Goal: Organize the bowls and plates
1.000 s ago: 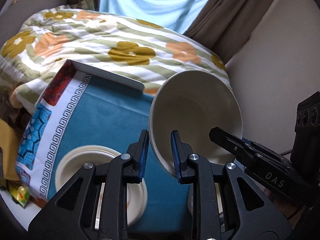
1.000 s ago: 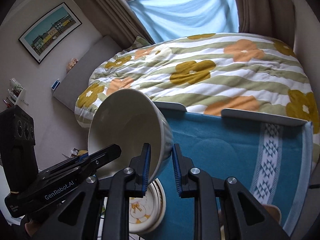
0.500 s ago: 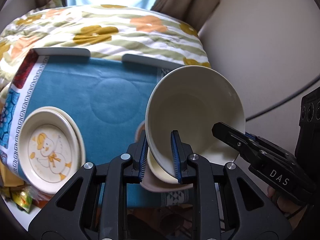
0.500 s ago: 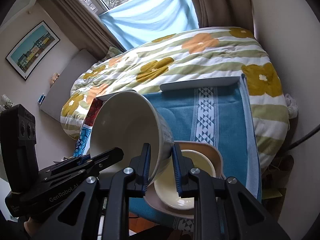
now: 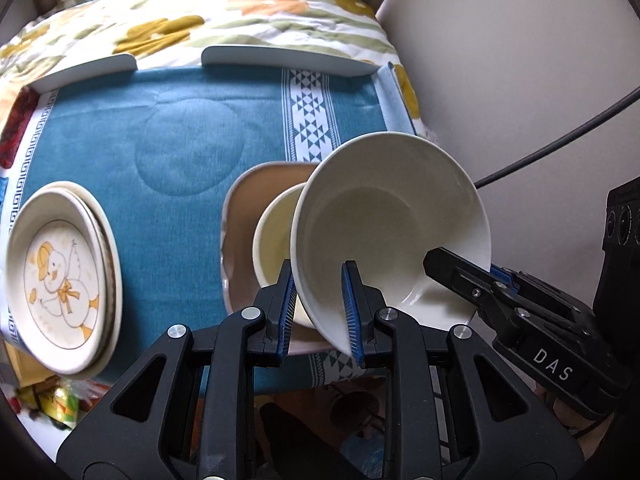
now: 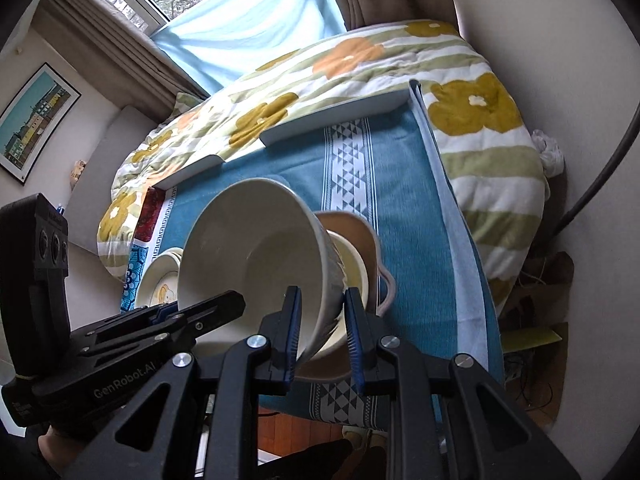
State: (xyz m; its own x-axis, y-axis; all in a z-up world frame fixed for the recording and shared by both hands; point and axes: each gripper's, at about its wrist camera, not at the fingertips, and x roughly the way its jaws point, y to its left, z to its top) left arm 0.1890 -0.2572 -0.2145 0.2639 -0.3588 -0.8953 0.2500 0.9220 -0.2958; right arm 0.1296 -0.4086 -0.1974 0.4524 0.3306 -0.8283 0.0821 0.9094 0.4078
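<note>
Both the left gripper [image 5: 320, 304] and right gripper [image 6: 322, 322] clamped the tilted white bowl's [image 5: 384, 236] rim above a smaller bowl [image 5: 276, 240].

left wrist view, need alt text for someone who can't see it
Two handheld grippers, the left gripper and the right gripper, clamp opposite sides of a tilted white bowl held above a smaller cream bowl on a tan plate. To the left, stacked duck plates sit on a blue cloth.
</note>
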